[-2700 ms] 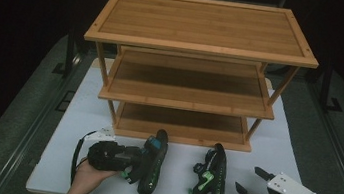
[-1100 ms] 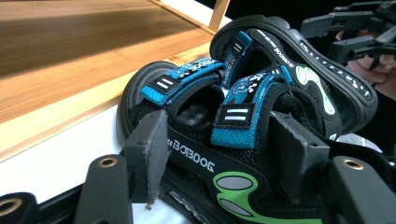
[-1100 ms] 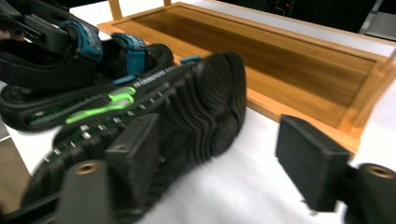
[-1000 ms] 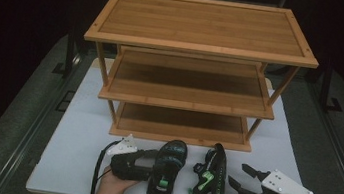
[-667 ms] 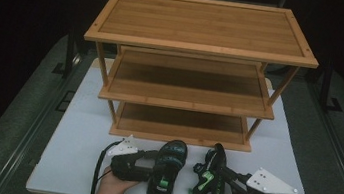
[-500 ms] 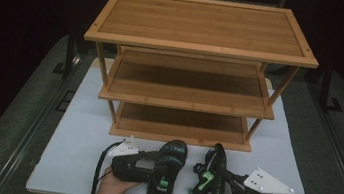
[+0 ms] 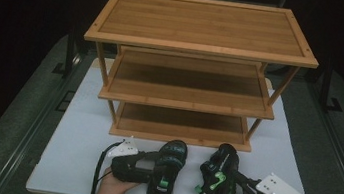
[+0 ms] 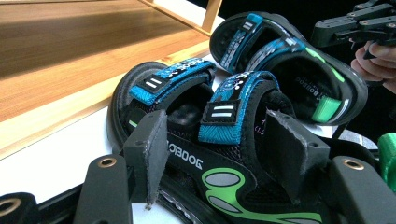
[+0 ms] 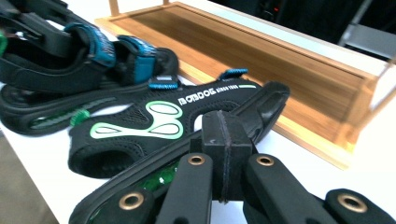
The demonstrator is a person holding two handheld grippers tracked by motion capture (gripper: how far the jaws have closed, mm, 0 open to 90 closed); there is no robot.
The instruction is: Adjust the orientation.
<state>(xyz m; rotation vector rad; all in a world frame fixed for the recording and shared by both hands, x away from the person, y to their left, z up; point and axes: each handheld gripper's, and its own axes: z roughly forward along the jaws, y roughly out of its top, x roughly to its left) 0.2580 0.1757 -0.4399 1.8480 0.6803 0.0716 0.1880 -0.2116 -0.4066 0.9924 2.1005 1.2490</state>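
Closest in, the left gripper view looks along two black jaws whose foam pads (image 8: 148,154) stand apart on either side of the left sandal (image 8: 219,154); its blue rear strap sits in the gap between them, and neither pad visibly presses it, so the jaws are released around it. From the high view this left gripper (image 7: 148,163) lies beside that sandal's heel half, held in the left hand (image 7: 112,190), though there the spread of the jaws cannot be told.

The right gripper view shows its two pads (image 9: 226,154) pressed face to face, clenched, just above the sole edge of the right sandal (image 9: 168,126); whether anything thin is pinched between them cannot be told. In the high view the right gripper (image 7: 242,183) touches that sandal's outer side, and the sandal stands tilted on its edge, which the close view confirms by showing its green-patterned side panel.

Both sandals are black rubber and mesh with blue webbing straps and green trim.

Beyond the jaws, just past the toes, runs the bottom tier of a wooden rack (image 7: 185,96), three slatted bamboo-coloured shelves with raised rims on slanted legs. Everything rests on a smooth white table (image 7: 79,135). Around it lies a grey-green floor (image 7: 15,122), and the room behind is dark.
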